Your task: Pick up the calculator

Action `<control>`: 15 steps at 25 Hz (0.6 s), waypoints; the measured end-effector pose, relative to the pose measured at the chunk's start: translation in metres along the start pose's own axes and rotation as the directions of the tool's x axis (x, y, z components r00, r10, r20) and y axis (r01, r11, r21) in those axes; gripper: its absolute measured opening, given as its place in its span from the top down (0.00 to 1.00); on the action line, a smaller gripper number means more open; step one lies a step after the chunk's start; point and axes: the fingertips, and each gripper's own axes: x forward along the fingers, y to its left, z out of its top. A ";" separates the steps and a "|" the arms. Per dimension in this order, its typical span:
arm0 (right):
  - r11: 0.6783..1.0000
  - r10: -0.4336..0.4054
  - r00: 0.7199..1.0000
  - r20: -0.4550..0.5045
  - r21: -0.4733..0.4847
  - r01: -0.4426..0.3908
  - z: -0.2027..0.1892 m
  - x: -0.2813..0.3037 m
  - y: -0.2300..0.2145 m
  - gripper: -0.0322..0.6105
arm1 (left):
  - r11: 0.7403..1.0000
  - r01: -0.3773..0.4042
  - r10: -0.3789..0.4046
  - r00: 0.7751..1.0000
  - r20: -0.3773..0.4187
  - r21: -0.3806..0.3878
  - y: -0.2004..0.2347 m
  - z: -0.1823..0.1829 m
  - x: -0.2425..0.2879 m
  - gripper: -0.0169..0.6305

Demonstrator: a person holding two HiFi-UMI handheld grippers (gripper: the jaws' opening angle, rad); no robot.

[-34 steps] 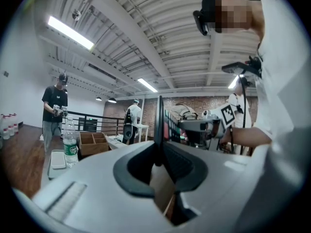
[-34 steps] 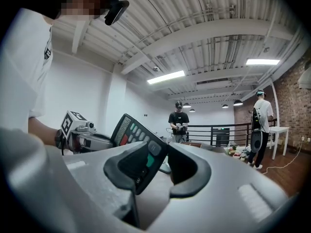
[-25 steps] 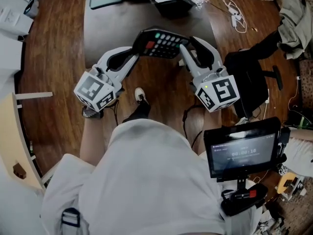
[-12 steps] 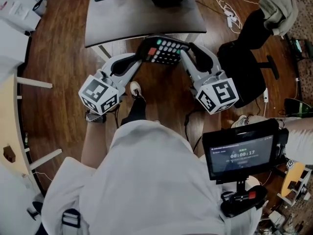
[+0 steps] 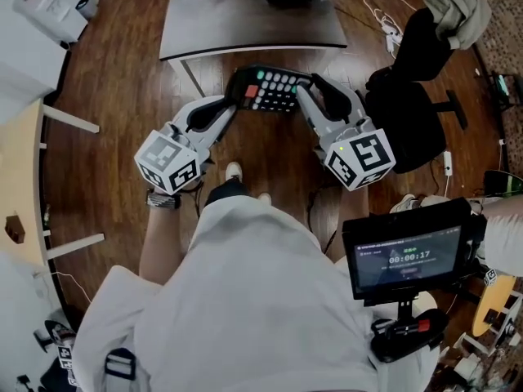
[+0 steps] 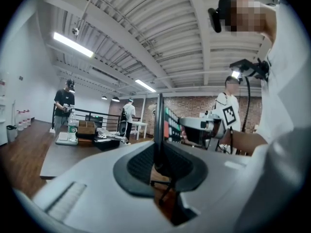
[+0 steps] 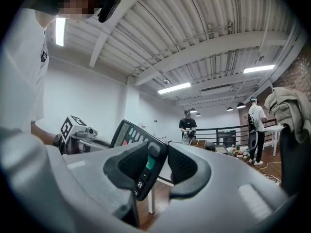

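a dark wooden floor [image 5: 106,88] runs through an open workshop with a ribbed white ceiling, strip lights and a brick wall at the far end, where other people [image 6: 63,106] stand by a railing. a dark table [image 5: 245,27] with trays and boxes at its far side stands ahead of the person in a white shirt [image 5: 245,300], seen from above. to the right of the table a black office chair [image 5: 409,104] carries a pale jacket [image 5: 458,2] over its back, and a white cable [image 5: 384,15] lies on the floor near it. a small screen [image 5: 409,256] on a mount sits by the person's right side. the person holds out both tools roughly level, each with a marker cube at its rear. the left gripper [image 5: 231,104] is clamped on the left end of the calculator [image 5: 274,90], whose thin edge stands upright between its ribbed pads in the left gripper view. the right gripper [image 5: 310,88] is clamped on the opposite end, its pads pressing on the key face and the back. the calculator is off the table, carried in the air between the two grippers just before the table's near edge, above the floor, its red, green and white keys facing up and toward the person.
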 end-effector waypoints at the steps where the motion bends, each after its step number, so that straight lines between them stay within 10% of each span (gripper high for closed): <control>1: 1.000 0.003 1.000 0.003 -0.004 -0.003 0.003 -0.002 0.002 0.75 | 1.000 -0.001 0.001 1.000 0.004 0.002 -0.002 0.002 -0.001 0.89; 15: 1.000 -0.027 1.000 0.003 -0.013 0.027 0.015 0.019 0.009 0.75 | 0.999 0.034 -0.034 0.999 0.009 0.011 0.019 0.014 -0.009 0.89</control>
